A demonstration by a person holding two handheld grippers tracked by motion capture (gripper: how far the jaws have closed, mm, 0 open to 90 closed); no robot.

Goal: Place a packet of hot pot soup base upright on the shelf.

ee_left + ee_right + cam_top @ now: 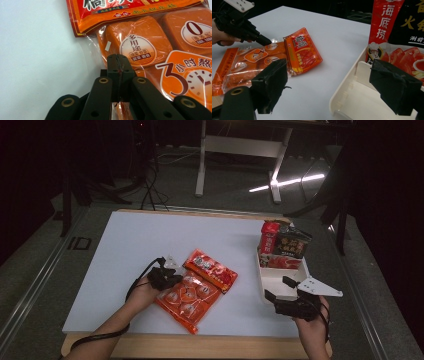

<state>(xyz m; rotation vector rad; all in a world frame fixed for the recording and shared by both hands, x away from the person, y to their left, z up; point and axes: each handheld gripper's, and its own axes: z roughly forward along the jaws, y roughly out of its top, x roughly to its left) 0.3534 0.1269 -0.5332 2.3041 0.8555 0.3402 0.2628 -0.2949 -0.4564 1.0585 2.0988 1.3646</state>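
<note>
Left gripper view has my left gripper [118, 61] pinched shut on the orange seasoning-cube bag's [155, 47] clear film at table center-left, right gripper [332, 82] open near the white tray [347, 100]; thin-film pinch could slip or tear.

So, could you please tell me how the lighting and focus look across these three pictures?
High view: dim and soft, dark surroundings, a bright glare streak on the floor behind the table. Left gripper view: bright, the orange packet sharp with sheen on its film, the near black fingers slightly soft. Right gripper view: the fingers blurred up close, the white tray evenly lit.
</note>
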